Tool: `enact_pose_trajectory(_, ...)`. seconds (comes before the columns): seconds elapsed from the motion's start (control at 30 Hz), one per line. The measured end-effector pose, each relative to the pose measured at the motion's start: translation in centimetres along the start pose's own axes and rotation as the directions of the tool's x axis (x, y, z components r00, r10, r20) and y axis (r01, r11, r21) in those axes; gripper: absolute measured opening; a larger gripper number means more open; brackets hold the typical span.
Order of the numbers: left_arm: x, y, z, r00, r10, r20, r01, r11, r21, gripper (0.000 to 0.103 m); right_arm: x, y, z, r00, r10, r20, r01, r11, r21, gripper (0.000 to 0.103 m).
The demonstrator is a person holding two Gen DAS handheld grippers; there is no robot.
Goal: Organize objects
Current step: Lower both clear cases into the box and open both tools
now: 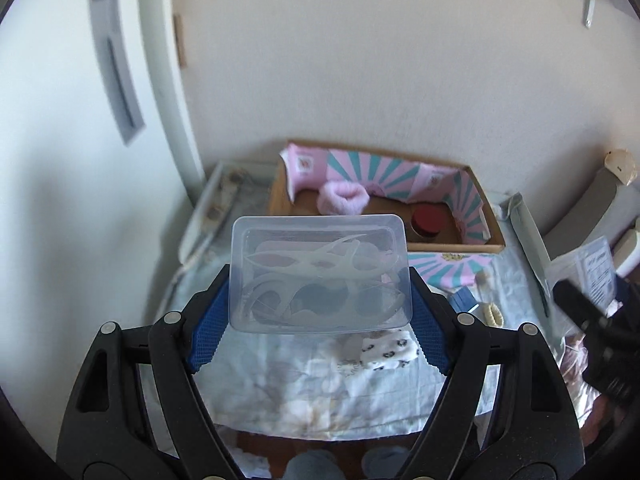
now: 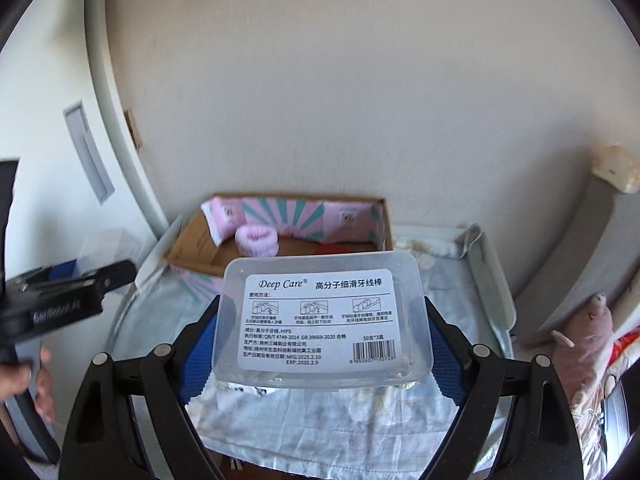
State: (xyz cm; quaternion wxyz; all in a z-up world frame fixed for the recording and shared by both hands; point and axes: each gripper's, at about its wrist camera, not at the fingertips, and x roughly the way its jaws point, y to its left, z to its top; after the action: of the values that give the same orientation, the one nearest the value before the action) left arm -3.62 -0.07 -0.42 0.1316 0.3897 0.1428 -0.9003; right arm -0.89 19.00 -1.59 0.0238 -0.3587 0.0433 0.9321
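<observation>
Blue pads of your left gripper clamp a clear floss-pick box by its short sides, lifted off the bed, floss picks visible through the plastic. Your right gripper is likewise closed on a labelled Deep Care floss box, label facing the camera, held between the jaws above the bedspread. Ahead of both jaws sits the open cardboard box with a pink-and-teal liner; a pink fluffy scrunchie and a red-lidded jar already lie inside. Likely step: carry the floss boxes forward into it. Keep the squeeze steady, since smooth plastic may slip. Go one hand at a time, clear the near wall, aim for bare floor beside the jar, and lower flat before letting go.
</observation>
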Motion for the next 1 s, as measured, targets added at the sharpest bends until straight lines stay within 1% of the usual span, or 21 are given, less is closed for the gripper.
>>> enact_pose_trajectory(0.13,-0.9,0.9,0.0,0.999,-0.01,0.038,0.009,1.0,0.021,0.078,-0.8,0.7,0.0,0.999,-0.017,0.028,0.016,0.999,0.031,0.087)
enact_pose_trajectory(0.37,-0.1,2.0,0.5,0.998,-0.058,0.021,0.056,0.995,0.078,0.078,-1.2,1.7,-0.4,0.999,-0.037,0.035,0.035,0.997,0.063,0.087)
enact_pose_trajectory(0.47,0.8,2.4,1.4,0.997,-0.08,-0.002,0.08,0.994,0.08,0.078,-1.1,1.8,0.3,0.999,-0.033,0.029,0.031,0.997,0.073,0.087)
enact_pose_trajectory(0.57,1.8,2.3,2.5,0.997,-0.077,-0.008,0.078,0.993,0.094,0.078,-0.4,1.7,1.6,0.999,-0.034,0.027,0.032,0.997,0.064,0.087)
enact_pose_trajectory(0.7,3.4,2.3,4.5,0.996,-0.083,-0.012,0.084,0.993,0.081,0.078,1.3,1.5,3.7,0.999,-0.025,0.033,0.023,0.999,0.043,0.087)
enact_pose_trajectory(0.87,5.4,2.2,7.3,0.997,-0.071,-0.017,0.072,0.995,0.075,0.078,4.2,0.7,7.0,1.0,0.014,0.022,-0.014,0.999,0.031,0.087)
enact_pose_trajectory(1.0,7.4,1.2,9.4,0.997,-0.063,-0.037,0.066,0.993,0.102,0.078,7.1,0.1,9.5,0.999,0.052,-0.007,-0.052,0.998,0.025,0.087)
